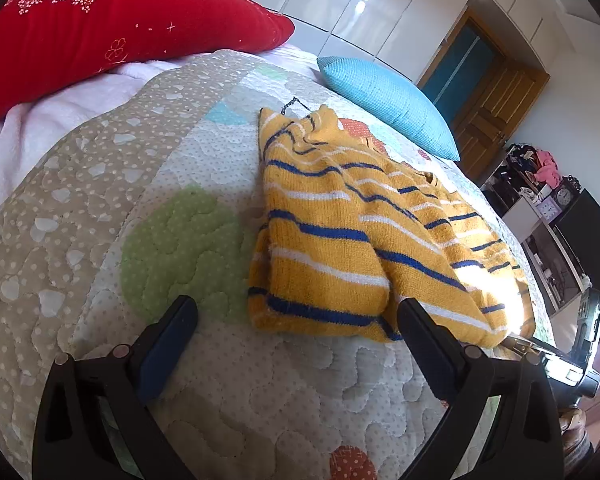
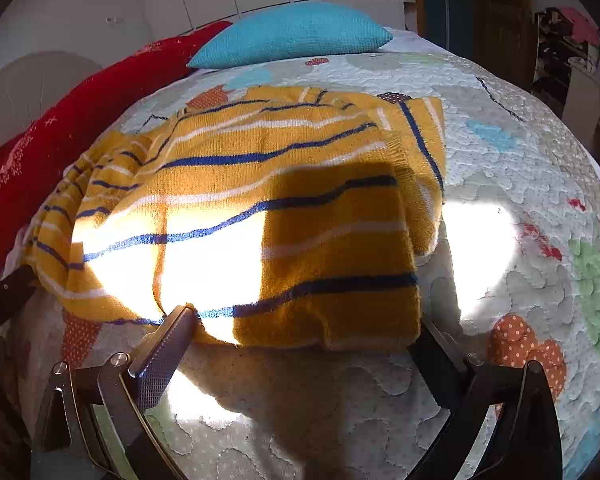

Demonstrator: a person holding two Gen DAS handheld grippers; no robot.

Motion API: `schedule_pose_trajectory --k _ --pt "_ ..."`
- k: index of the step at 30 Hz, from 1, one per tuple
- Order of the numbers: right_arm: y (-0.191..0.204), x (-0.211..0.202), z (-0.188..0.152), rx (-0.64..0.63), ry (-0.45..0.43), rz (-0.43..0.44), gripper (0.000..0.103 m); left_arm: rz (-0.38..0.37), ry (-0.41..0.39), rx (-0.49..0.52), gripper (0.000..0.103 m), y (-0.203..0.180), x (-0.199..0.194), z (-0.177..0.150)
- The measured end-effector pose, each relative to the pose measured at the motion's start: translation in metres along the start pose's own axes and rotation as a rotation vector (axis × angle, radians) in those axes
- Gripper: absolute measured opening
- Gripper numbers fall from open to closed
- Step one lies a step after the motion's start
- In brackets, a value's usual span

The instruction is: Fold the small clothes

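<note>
Partly sun-bleached striped sweater (image 2: 260, 208), both grippers (image 1: 296, 320) (image 2: 304, 324) spread wide, empty.

Left wrist cam: low over the bed (image 1: 80, 208), looks along its fingers, sweater (image 1: 340, 240) near, slightly to its right. Right wrist cam: lower, closer, sweater (image 2: 240, 208) straight ahead. Both share sweater, blue pillow (image 1: 388, 104) (image 2: 292, 34), red pillow (image 1: 100, 24) (image 2: 60, 128).

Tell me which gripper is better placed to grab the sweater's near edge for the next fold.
Right, probably. The right gripper is open, straddling the sweater hem. The left gripper is open too, but sits off the sweater's corner.
</note>
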State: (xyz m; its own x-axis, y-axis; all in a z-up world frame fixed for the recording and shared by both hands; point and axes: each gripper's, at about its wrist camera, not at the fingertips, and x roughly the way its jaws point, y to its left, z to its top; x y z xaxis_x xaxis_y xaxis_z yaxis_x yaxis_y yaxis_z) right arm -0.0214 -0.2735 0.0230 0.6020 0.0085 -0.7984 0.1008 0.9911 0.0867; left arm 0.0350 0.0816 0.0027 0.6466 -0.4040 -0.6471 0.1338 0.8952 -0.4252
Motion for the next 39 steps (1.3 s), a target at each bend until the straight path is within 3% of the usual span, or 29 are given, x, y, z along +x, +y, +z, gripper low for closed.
schedule_pose_trajectory --k 5,6,7,9,13,16,21,26,28,30,31,35,39 --pt "0.007 -0.002 -0.002 -0.037 0.007 -0.054 0.103 0.0 0.001 -0.047 0.099 0.005 -0.009 -0.002" --pt "0.01 -0.005 -0.002 -0.051 0.027 -0.067 0.1 0.017 0.011 -0.071 0.098 0.006 -0.016 -0.003" --pt "0.014 -0.012 -0.003 -0.066 0.034 -0.075 0.09 0.034 0.005 -0.09 0.097 0.007 -0.027 -0.006" --pt "0.029 -0.034 -0.008 -0.114 0.002 -0.052 0.086 0.049 -0.036 -0.101 0.097 0.008 -0.058 -0.016" --pt "0.087 -0.06 -0.011 -0.299 -0.051 0.044 0.083 0.069 -0.105 -0.192 0.097 0.028 -0.11 -0.043" --pt "0.152 -0.052 -0.016 -0.492 -0.069 0.063 0.083 0.075 -0.116 -0.289 0.097 0.05 -0.13 -0.056" --pt "0.256 -0.011 -0.037 -0.846 -0.14 -0.068 0.081 0.093 -0.154 -0.298 0.097 0.063 -0.152 -0.066" --pt "0.316 0.031 -0.042 -1.072 -0.204 -0.249 0.062 0.095 -0.173 -0.301 0.097 0.069 -0.161 -0.069" --pt "0.328 0.049 -0.029 -1.064 -0.158 -0.254 0.037 0.083 -0.174 -0.313 0.097 0.073 -0.164 -0.071" --pt "0.339 0.063 -0.014 -1.011 -0.101 -0.224 0.018 0.071 -0.171 -0.329 0.097 0.076 -0.166 -0.072" --pt "0.345 0.065 -0.007 -0.977 -0.089 -0.205 0.014 0.069 -0.172 -0.334 0.097 0.077 -0.168 -0.072" --pt "0.358 0.061 0.017 -0.846 -0.073 -0.102 0.01 0.081 -0.19 -0.32 0.097 0.075 -0.181 -0.07" --pt "0.332 0.047 0.05 -0.696 -0.077 -0.009 0.008 0.093 -0.188 -0.308 0.097 0.071 -0.186 -0.068"
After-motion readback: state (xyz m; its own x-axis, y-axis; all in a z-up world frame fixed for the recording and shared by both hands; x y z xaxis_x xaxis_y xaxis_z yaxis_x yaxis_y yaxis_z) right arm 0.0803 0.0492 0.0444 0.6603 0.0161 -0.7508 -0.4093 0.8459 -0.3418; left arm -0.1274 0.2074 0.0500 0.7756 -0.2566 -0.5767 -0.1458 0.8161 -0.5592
